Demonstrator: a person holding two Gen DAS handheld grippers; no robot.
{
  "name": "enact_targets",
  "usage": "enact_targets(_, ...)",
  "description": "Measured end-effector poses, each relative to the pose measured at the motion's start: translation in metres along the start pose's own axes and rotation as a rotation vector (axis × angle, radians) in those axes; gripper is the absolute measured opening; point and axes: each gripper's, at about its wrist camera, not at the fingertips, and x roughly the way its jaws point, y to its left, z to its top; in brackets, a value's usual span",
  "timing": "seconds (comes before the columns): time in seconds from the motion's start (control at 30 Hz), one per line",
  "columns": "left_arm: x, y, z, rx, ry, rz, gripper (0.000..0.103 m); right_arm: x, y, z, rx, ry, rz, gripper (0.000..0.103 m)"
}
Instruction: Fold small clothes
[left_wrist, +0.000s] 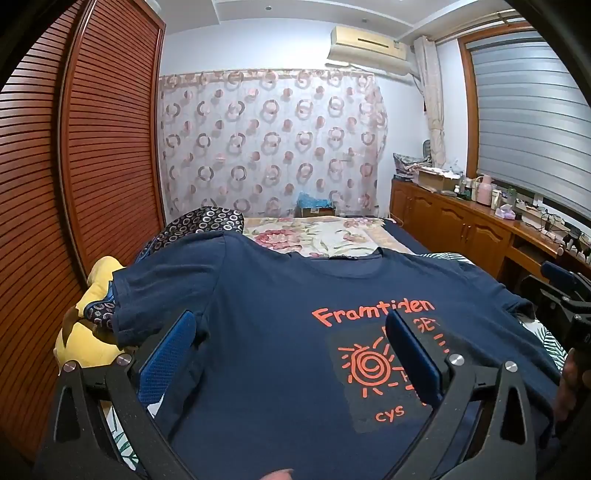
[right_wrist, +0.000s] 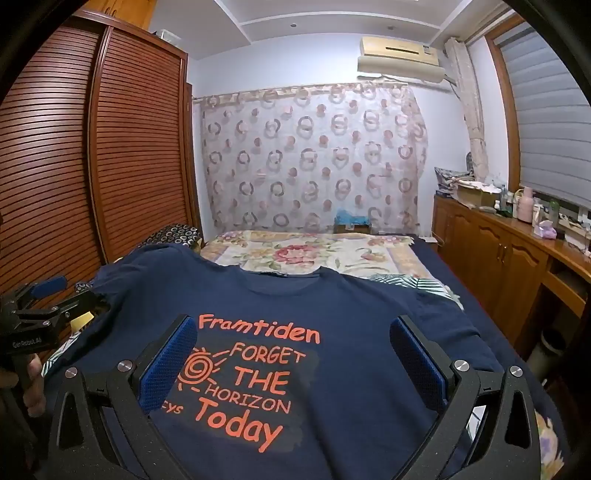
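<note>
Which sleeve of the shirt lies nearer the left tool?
The sleeve on the wardrobe side, spread over the yellow cushion beside the left tool. The other sleeve lies towards the cabinets.

Quick count: one navy t-shirt (right_wrist: 332, 306) spread on one bed (right_wrist: 436, 266). Two grippers, the left gripper (left_wrist: 291, 350) and the right gripper (right_wrist: 291, 354), each with two blue pads (left_wrist: 166, 354) set wide apart. One floral blanket (right_wrist: 314, 251), one yellow plush (left_wrist: 85, 332), one air conditioner (right_wrist: 399, 55), one patterned curtain (right_wrist: 314, 155), one pink thermos (right_wrist: 526, 205).
</note>
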Motion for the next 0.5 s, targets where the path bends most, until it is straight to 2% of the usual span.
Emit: enact_targets(0.5, -0.0006, 0.0002, 0.0001, -0.002, -0.004, 0.001, 0.103, 0.0015, -0.0027, -0.0019, -0.007, 0.006, -0.009, 0.103)
